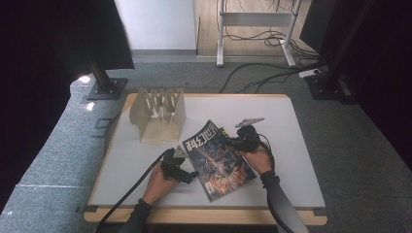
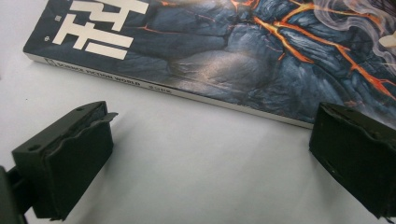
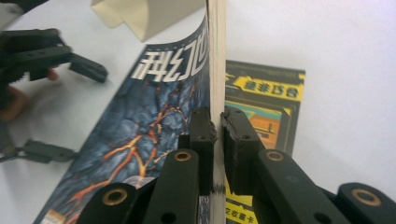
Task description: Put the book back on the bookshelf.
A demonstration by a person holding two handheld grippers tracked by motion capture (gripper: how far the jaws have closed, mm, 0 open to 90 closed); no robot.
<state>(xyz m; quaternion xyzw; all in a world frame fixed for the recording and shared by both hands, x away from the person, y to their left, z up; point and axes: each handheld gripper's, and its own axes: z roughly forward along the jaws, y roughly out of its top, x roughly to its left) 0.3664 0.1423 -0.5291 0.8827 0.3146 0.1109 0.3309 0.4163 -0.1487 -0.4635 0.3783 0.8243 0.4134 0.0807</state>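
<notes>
The right claw (image 3: 217, 126) is closed on the free edge of the magazine (image 1: 218, 158), whose right side is tilted up off the white table (image 1: 291, 145) while its spine side rests on the surface. The grip takes only a narrow strip of the pages, so I think the magazine could slip out, or the pages could fan open and bend if it is raised more. A second magazine (image 3: 264, 100) lies just beneath and might be dragged along. The left claw (image 2: 205, 140) stands open just beside the spine, touching nothing, so it gives no support. The beige rack (image 1: 158, 114) stands near; a quick swing could knock it.
</notes>
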